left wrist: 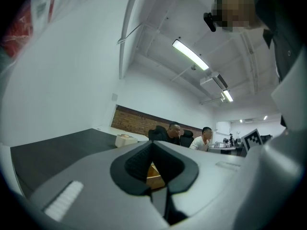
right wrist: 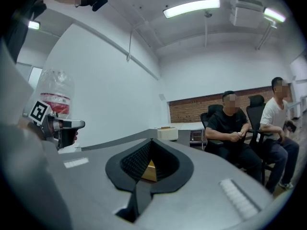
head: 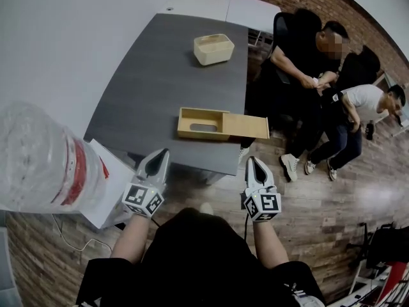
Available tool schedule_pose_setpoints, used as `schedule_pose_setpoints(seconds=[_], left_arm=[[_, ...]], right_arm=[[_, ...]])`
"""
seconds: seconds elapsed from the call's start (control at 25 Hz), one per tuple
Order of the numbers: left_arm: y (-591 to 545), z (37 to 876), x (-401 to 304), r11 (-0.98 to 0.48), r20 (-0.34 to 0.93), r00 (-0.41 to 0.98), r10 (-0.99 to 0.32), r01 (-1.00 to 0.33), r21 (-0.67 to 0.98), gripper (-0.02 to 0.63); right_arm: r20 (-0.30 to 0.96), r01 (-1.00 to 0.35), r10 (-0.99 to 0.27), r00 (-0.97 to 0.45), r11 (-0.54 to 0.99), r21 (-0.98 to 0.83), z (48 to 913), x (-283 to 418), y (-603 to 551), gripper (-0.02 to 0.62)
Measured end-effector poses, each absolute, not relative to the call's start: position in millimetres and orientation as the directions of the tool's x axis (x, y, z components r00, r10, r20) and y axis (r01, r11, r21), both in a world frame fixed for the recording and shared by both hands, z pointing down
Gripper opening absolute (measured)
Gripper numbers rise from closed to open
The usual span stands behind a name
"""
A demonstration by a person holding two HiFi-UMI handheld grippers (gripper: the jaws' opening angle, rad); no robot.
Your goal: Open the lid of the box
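I'm seeing bright, even light coming down from the long white fluorescent ceiling tubes, which are burning out to pure white in both gripper views. In the head view the dark grey matte tabletop is catching a soft pale sheen, and shadows are staying faint and diffuse. Fisheye distortion is bending the walls and blackening every corner. The left gripper and the right gripper are looming soft and unfocused close to their lenses. The clear plastic water bottle is smearing into blur at the head view's left edge.
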State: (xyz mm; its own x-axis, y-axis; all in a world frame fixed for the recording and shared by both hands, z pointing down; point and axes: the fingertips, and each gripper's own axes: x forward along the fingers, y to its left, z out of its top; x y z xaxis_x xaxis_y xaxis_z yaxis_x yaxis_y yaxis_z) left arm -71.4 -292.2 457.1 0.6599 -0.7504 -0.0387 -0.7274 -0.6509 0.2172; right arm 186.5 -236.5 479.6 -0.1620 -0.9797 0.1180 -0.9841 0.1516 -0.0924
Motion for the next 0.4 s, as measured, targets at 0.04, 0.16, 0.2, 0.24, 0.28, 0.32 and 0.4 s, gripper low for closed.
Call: schedule_pose_setpoints(seconds=[0.04,0.16,0.2,0.24,0.28,0.32,0.4], left_arm=[[-292.4,458.0,-71.9,-0.65,-0.038,0.659,-0.751,-0.728,0.22,0.0],[-293.2,458.9,-72.3,-0.648,-0.039,0.657,-0.753,-0.728,0.224,0.0],[-293.5,458.8,-72.1,-0.647,-0.039,0.657,-0.753,-0.729,0.225,0.0],[-294.0,458.7,-71.8,-0.647,-0.039,0.657,-0.753,-0.729,0.225,0.0],[-294.6,458.5,-71.3,-0.647,-0.039,0.657,-0.753,-0.728,0.225,0.0],[-295.4,458.4,-70.7,-0.648,-0.038,0.658,-0.752,-0.728,0.224,0.0],[-296.9,458.2,-69.6,-0.65,-0.037,0.66,-0.75,-0.727,0.222,0.0]], right_arm=[[0.122,-0.984,-0.979,-0.165,0.156,-0.081,480.0,185.2,-236.5,0.0],[0.126,-0.983,-0.977,-0.171,0.16,-0.093,481.1,185.0,-237.5,0.0],[0.126,-0.982,-0.977,-0.171,0.159,-0.1,481.1,185.7,-237.8,0.0],[0.126,-0.982,-0.977,-0.171,0.159,-0.103,481.0,186.5,-238.0,0.0],[0.125,-0.982,-0.977,-0.172,0.159,-0.102,480.7,187.1,-238.2,0.0],[0.125,-0.982,-0.977,-0.172,0.16,-0.1,480.4,187.6,-238.5,0.0],[0.124,-0.982,-0.977,-0.173,0.162,-0.096,480.1,188.5,-238.9,0.0]])
